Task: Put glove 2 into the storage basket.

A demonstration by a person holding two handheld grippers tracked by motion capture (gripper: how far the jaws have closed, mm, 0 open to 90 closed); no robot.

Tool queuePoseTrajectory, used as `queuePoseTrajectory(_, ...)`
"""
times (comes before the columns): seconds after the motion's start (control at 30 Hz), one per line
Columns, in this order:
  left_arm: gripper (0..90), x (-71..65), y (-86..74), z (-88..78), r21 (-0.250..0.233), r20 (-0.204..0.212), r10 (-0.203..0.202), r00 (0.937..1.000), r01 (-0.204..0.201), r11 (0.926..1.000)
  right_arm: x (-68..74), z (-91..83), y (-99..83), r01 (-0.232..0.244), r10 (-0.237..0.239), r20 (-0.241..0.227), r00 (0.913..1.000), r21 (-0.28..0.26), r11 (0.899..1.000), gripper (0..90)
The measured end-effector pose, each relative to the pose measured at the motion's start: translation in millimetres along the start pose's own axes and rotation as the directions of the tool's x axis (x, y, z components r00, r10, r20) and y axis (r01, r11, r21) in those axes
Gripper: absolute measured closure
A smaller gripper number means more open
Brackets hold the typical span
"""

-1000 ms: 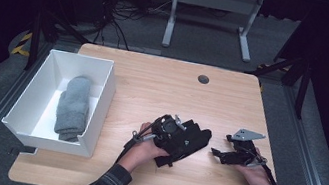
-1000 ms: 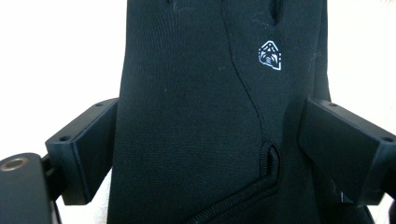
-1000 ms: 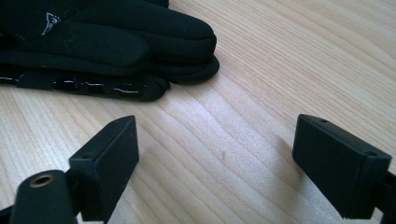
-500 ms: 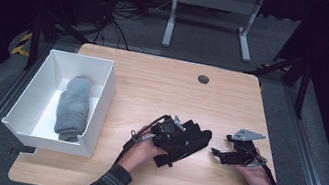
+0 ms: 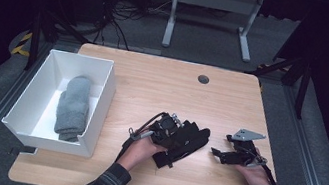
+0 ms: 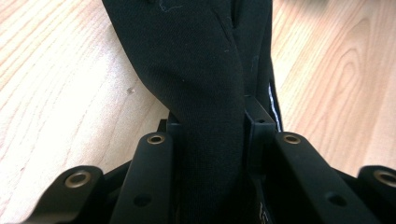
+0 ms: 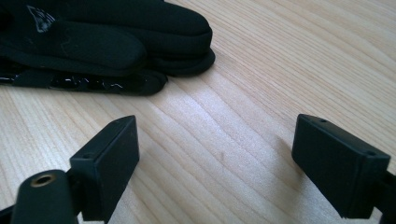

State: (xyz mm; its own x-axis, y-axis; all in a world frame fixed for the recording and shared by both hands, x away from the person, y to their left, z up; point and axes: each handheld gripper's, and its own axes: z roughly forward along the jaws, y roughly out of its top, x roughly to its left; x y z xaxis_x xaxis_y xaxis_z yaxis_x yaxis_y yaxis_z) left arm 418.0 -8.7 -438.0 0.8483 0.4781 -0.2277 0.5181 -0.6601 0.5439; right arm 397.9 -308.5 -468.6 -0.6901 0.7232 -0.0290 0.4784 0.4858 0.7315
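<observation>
One black glove (image 5: 187, 139) is pinched by the left hand-held gripper (image 5: 172, 130), whose jaws have just been closing; beside it, the right hand-held gripper (image 5: 217, 153) stands apart, empty.

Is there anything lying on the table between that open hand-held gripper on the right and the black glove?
Nothing visible: bare wooden table separates the right hand-held gripper from the black glove.

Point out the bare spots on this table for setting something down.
Free: the far stretch of table between the white box and the round hole. Also the near edge. Crowded: around the black glove between both tongs.
</observation>
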Motion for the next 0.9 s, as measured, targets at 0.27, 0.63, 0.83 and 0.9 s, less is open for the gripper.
queuePoseTrajectory(0.27,71.1,-3.7,5.3,-15.6,-0.012,0.003,0.000,1.0000,0.000,0.9999,0.0,0.0,0.0,0.000,0.000,0.001,1.0000,0.000,1.000,15.4)
queuePoseTrajectory(0.63,71.1,-5.2,13.0,-42.2,-0.038,0.001,-0.015,0.9999,0.015,0.9992,0.5,0.2,0.1,0.000,0.000,0.005,1.0000,0.001,1.000,14.7)
queuePoseTrajectory(0.83,71.1,-3.9,19.7,-63.1,-0.065,-0.003,-0.027,0.9996,0.027,0.9975,0.5,0.2,0.1,0.001,-0.001,0.004,1.0000,0.001,1.000,14.6)
queuePoseTrajectory(0.9,71.1,-3.0,21.9,-72.4,-0.074,-0.013,-0.028,0.9995,0.027,0.9969,0.5,0.2,0.1,0.001,-0.001,0.004,1.0000,0.001,1.000,14.7)
